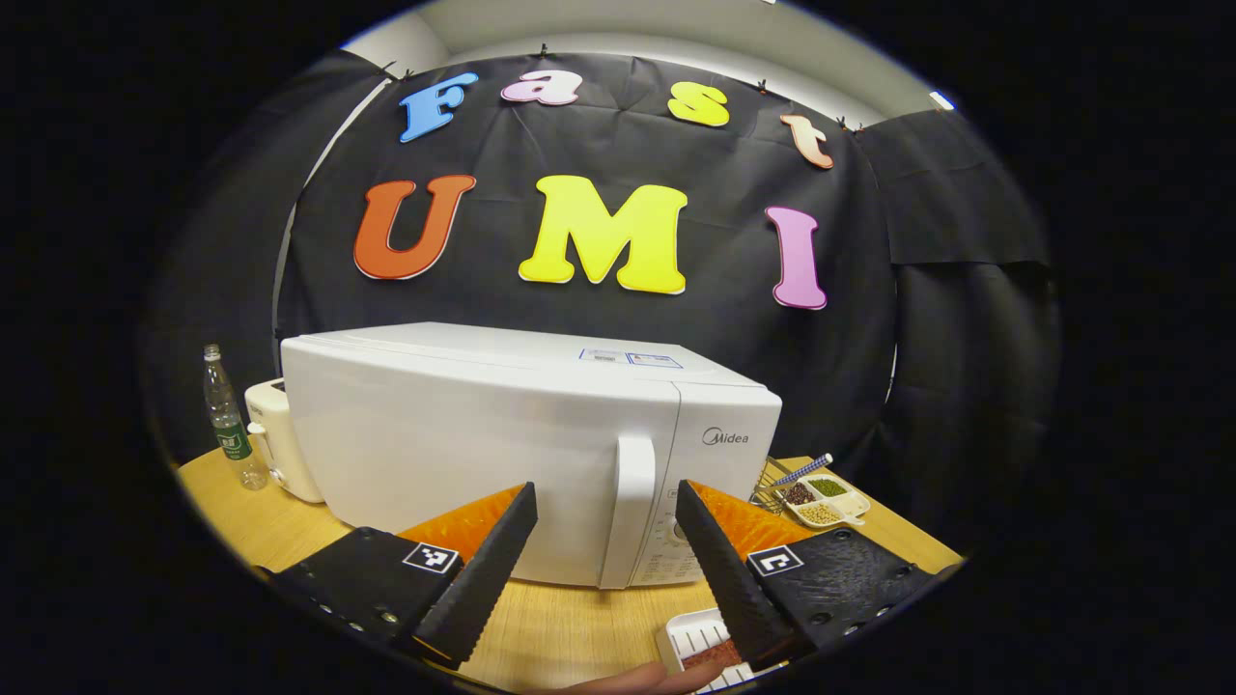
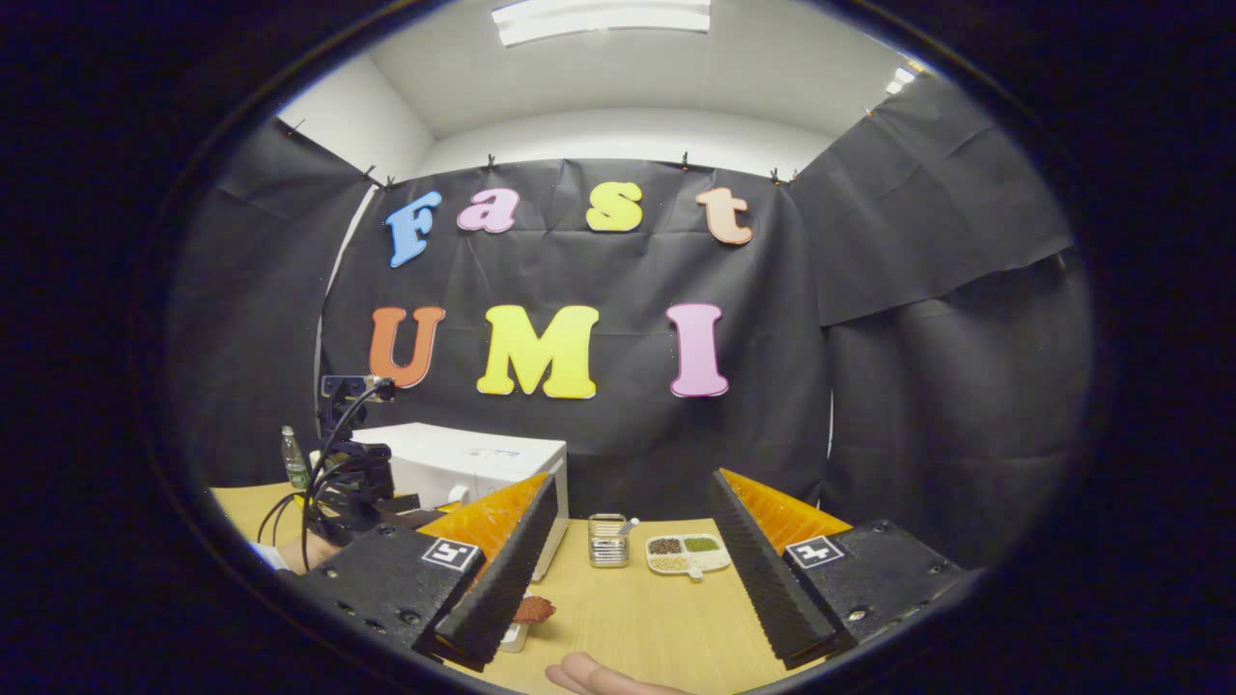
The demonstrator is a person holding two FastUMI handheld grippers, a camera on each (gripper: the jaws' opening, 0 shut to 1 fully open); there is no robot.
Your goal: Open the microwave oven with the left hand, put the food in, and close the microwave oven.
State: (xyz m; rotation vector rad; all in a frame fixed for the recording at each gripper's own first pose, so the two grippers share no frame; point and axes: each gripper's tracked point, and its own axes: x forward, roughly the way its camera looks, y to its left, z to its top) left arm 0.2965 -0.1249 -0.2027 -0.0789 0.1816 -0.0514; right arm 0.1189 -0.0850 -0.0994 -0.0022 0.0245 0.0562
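Black cloth hangs behind a wooden table [image 1: 570, 627] on which a white microwave oven [image 1: 483, 454] stands with its door shut. Its upright handle [image 1: 630, 512] runs down the right side of the door, beside the control panel. In the left gripper view, the left gripper [image 1: 603, 541] faces the oven front with its jaws spread wide and empty, the handle showing between them but farther off. A white tray of food [image 1: 700, 647] lies on the table near the front edge, below that gripper's right finger; part of a hand shows at the very bottom. A plastic bottle [image 1: 227, 420] and a toaster [image 1: 280, 439] stand toward the table's left edge, behind the oven's corner. A divided dish of beans [image 1: 826, 500] sits near the right back corner.

In the right gripper view, the right gripper [image 2: 628, 560] hangs well back over the table, jaws also spread and holding nothing, with the oven off to its left and a small jar [image 2: 608, 539] ahead.

The door is likely stiff at first and then swings freely, and the oven may slide on smooth wood if pulled hard. The handle is rigid and smooth; hooking or pinching it at mid-height looks best. The tray looks light and thin, so it should be taken by its rim and kept level.
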